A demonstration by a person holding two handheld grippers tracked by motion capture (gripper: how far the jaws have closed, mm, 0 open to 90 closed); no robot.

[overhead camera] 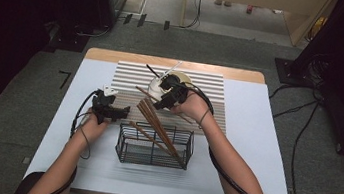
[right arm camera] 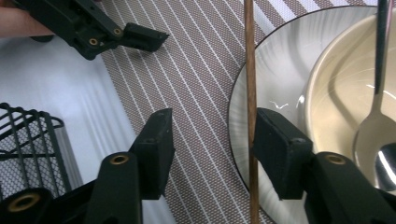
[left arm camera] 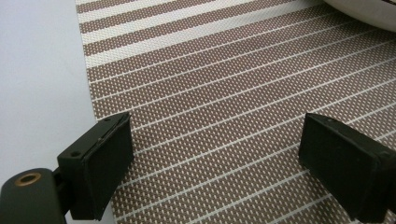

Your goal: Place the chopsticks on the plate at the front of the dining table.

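Chopstick (right arm camera: pixel 250 70) sits between the fingers of the right gripper (right arm camera: pixel 210 116), not clamped. In the right gripper view its long axis runs straight 12-to-6 o'clock, parallel to the fingers. It lies on the 3 o'clock side of the gap, touching or just off that finger's pad (right arm camera: pixel 275 140). The 9 o'clock finger is well apart from it. Fingers about half open.

The far part of the stick crosses the rim of the plate (right arm camera: pixel 275 84). The bowl (right arm camera: pixel 336 93) with the spoon (right arm camera: pixel 373 126) is at 3 o'clock of it, apart. Can't tell whether the near end rests on the placemat (left arm camera: pixel 210 70) or hangs.

In the high view the same chopstick (overhead camera: pixel 141 91) lies roughly 10-to-4 o'clock through the right gripper (overhead camera: pixel 162 98). The rest of the chopsticks (overhead camera: pixel 160 131) lean in the wire basket (overhead camera: pixel 153 150) at 6 o'clock of it, on the bench (overhead camera: pixel 255 138).

Left gripper (overhead camera: pixel 108 109) is at 9 o'clock of the basket. Its fingers (left arm camera: pixel 102 163) are wide and empty, looking at bare placemat. It also shows at 10 o'clock in the right gripper view (right arm camera: pixel 93 28), well clear of the stick.

My read: the stick is being laid at the plate. The exit hinges on that 3 o'clock pad contact:
- drifting toward 9 o'clock would drag or roll the stick off the rim
- better to open a bit more, then back out along the axis toward 6 o'clock, or lift straight up

Right hand is far nearer the stick. Either hand could reach the basket for another.
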